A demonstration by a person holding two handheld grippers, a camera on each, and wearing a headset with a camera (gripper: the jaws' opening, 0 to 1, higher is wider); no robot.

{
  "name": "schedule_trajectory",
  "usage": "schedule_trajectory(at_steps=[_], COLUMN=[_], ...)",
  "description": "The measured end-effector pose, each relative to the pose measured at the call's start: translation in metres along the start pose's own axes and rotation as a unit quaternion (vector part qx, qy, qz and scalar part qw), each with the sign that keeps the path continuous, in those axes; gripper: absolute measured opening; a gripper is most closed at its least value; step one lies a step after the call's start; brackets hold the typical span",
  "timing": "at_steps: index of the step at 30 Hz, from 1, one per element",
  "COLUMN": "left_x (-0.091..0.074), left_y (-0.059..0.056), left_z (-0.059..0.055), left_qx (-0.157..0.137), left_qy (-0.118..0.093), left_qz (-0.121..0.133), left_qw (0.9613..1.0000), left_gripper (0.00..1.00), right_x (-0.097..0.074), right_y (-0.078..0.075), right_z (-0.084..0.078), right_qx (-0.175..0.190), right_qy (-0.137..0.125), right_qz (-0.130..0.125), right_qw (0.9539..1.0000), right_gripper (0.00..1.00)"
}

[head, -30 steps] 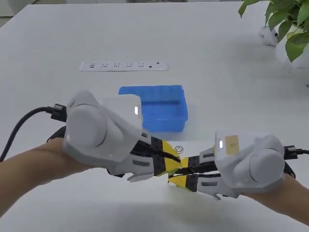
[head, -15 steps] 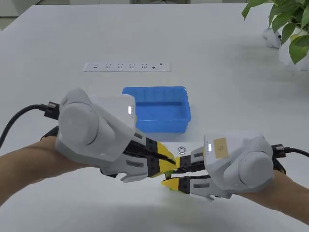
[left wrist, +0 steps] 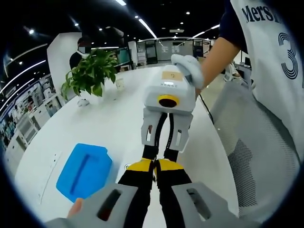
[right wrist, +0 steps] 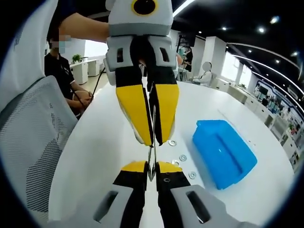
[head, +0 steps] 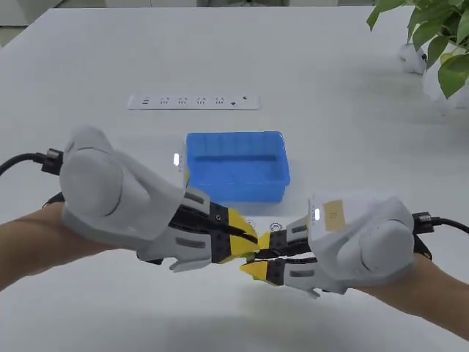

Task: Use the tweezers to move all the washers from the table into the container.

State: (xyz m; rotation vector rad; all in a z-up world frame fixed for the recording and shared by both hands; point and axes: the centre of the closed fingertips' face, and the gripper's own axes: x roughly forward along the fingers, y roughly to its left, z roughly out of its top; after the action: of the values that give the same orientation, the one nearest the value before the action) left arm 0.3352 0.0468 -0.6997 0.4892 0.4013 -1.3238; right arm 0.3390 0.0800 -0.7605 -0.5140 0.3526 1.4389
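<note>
Head view: left gripper [head: 245,246], right gripper [head: 260,257] tip to tip, both clamping tweezers [right wrist: 152,142].
Washers [head: 275,228]: 1 o'clock.
Blue container [head: 236,165]: 12 o'clock.
Power strip [head: 194,102]: 11 o'clock.
Plant [head: 432,37]: 2 o'clock.

in the left gripper view, the person's white shirt [left wrist: 266,61] carries dark letters reading "mers", cut off at the edge, with a large "3" below them. the tan label [head: 333,215] on the right gripper [head: 251,268] and the marks on the power strip [head: 194,102] are too small to read.
</note>
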Motion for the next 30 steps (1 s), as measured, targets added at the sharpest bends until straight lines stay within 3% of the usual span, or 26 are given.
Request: schedule_trajectory(at_steps=[9, 18, 26, 30], left_x=[-0.006, -0.012, -0.009, -0.007], left_y=[0.003, 0.0, -0.003, -0.007], left_z=[0.003, 0.005, 0.0, 0.004], left_qx=[-0.009, -0.017, -0.002, 0.016], left_qy=[-0.007, -0.014, 0.005, 0.009], left_qz=[0.004, -0.01, -0.021, -0.032], left_qw=[0.9999, 0.9997, 0.9998, 0.9993], left_gripper=[0.07, 0.07, 0.06, 0.05], right_x=[-0.002, -0.002, -0.001, 0.0], right_y=[0.0, 0.005, 0.006, 0.007], right_z=[0.003, 0.003, -0.002, 0.0], right_qx=[0.008, 0.014, -0.002, -0.017], right_qy=[-0.008, -0.014, 0.001, 0.004], right_qz=[-0.001, 0.011, 0.014, 0.014], right_qw=[0.9999, 0.9997, 0.9999, 0.9998], right_gripper=[0.08, 0.08, 0.08, 0.08])
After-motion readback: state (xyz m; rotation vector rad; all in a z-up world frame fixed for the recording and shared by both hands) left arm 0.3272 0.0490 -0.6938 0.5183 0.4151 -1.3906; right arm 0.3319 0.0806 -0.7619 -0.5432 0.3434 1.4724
